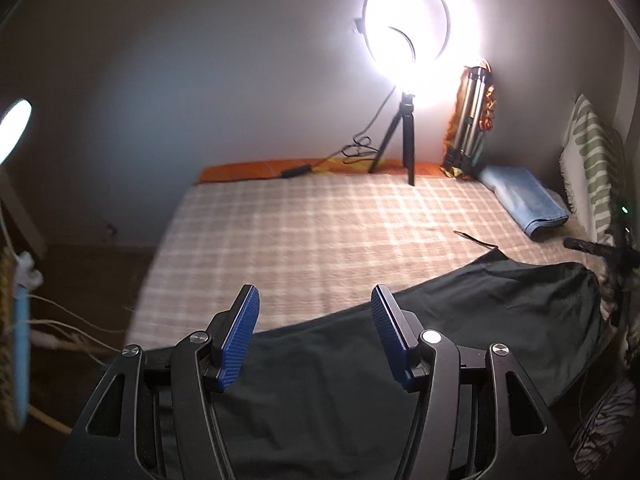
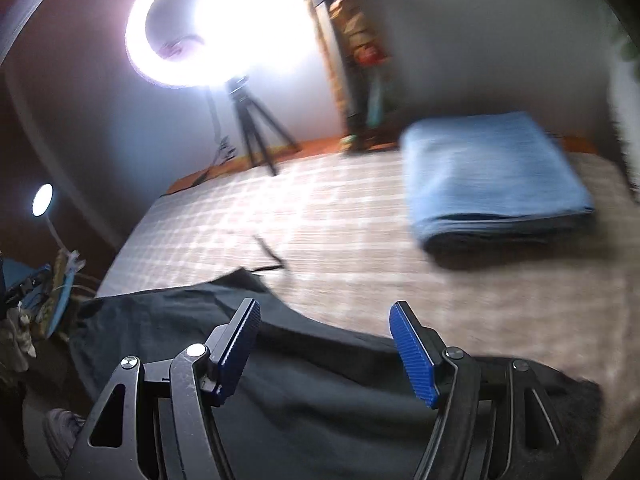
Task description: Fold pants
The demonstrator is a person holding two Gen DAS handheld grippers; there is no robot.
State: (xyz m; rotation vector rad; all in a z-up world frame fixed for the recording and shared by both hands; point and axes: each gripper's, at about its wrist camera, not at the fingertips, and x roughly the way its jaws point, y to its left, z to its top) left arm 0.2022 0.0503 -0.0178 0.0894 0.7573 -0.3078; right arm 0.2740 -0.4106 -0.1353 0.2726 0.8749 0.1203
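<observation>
Both claws appear at the bottom of their own views, each with blue ribbed pads on black linkages.

Left claw (image 1: 315,300): jaws spread, nothing pinched. Its pads (image 1: 240,336) hang above the pants (image 1: 420,344), with no contact visible. The pants, dark and spread flat, lie directly under and ahead-right of this claw, on the near edge of the bed (image 1: 300,232). One thin drawstring (image 1: 476,239) runs from the far edge of the pants onto the plaid cover, ahead-right of the claw.

Right claw (image 2: 325,314): jaws spread, nothing pinched. The pants (image 2: 320,392) lie beneath it and extend to its left, where the fabric reaches the bed edge. The drawstring (image 2: 269,252) lies just ahead of the claw, slightly left.

Further items, relative to the claws:
- Folded blue towel (image 2: 492,176): ahead-right of the right claw, well apart from the pants, resting on the plaid cover.
- Ring light (image 1: 420,20) on a small tripod (image 1: 404,136): far ahead of the left claw, standing at the far edge of the bed by the wall.
- Folded tripod (image 1: 472,120): leaning at the wall, right of the ring light.
- Small lamp (image 2: 42,199): far left of the right claw, beyond the bed edge.

No containers are visible in either view. The right view is blurred, so fine detail there cannot be read.
</observation>
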